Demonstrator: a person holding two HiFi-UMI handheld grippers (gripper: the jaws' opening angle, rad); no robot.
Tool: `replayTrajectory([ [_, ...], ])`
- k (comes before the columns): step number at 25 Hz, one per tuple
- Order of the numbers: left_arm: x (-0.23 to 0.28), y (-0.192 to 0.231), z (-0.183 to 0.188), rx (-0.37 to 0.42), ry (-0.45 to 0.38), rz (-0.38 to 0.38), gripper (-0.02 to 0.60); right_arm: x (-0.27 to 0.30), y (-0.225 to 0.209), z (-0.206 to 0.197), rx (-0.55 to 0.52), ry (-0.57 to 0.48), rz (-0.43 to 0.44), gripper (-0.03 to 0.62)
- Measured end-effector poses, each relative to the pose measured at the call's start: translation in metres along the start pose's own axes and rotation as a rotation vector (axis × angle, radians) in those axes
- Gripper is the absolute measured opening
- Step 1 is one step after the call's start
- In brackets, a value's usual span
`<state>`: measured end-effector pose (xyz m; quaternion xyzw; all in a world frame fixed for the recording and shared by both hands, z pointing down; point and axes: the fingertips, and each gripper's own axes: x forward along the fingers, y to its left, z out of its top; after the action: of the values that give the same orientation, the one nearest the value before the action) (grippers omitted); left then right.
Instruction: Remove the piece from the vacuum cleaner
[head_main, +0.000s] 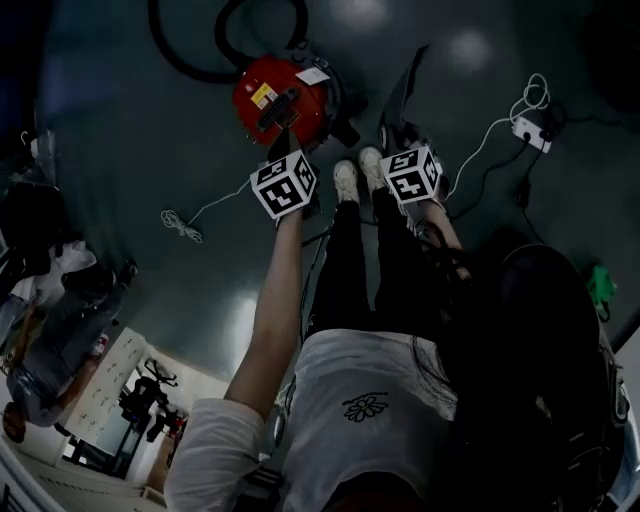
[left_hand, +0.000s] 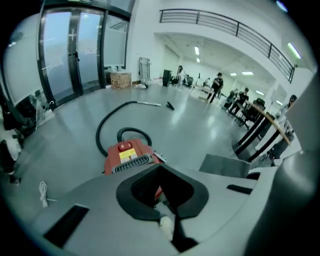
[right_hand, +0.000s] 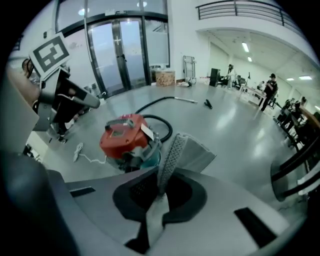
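The red vacuum cleaner (head_main: 283, 100) (left_hand: 127, 152) (right_hand: 122, 135) sits on the grey floor, its black hose (left_hand: 107, 120) curling off behind it. My right gripper (head_main: 396, 135) (right_hand: 161, 187) is shut on a flat grey ribbed piece (head_main: 405, 90) (right_hand: 185, 152), held clear of the vacuum to its right. My left gripper (head_main: 288, 148) (left_hand: 162, 197) hangs just above the vacuum's near side with its jaws together. A small white bit shows at the base of the left jaws; I cannot make out what it is.
A white cord (head_main: 185, 222) lies on the floor left of the vacuum, and a power strip (head_main: 530, 130) with cable at the right. The person's white shoes (head_main: 347, 175) stand right beside the vacuum. Another person (head_main: 45, 330) stands at the left. Tables and people are far off.
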<state>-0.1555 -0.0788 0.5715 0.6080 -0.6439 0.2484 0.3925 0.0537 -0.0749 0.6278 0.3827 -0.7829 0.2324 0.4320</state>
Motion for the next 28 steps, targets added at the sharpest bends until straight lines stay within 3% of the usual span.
replayTrajectory([
  [5,-0.091,-0.015,0.081,-0.082,-0.237,-0.055,0.003,-0.102,0.003,0.097,0.052,-0.198,-0.069,0.025],
  [11,-0.203,-0.044,0.162,-0.130,-0.472,-0.129,0.003,-0.224,0.004,0.200,0.097,-0.458,-0.075,0.025],
  [14,-0.262,-0.047,0.197,-0.177,-0.637,-0.159,0.003,-0.277,0.018,0.243,0.042,-0.599,-0.069,0.025],
  [17,-0.316,-0.035,0.230,-0.150,-0.786,-0.163,0.003,-0.323,0.040,0.294,-0.018,-0.743,-0.041,0.025],
  [20,-0.366,-0.018,0.254,-0.131,-0.913,-0.149,0.003,-0.363,0.061,0.337,-0.042,-0.862,-0.015,0.026],
  [24,-0.413,-0.005,0.261,-0.170,-1.031,-0.132,0.003,-0.410,0.084,0.362,-0.095,-0.985,0.032,0.025],
  [28,-0.442,0.004,0.274,-0.193,-1.116,-0.154,0.003,-0.433,0.104,0.378,-0.194,-1.022,0.016,0.026],
])
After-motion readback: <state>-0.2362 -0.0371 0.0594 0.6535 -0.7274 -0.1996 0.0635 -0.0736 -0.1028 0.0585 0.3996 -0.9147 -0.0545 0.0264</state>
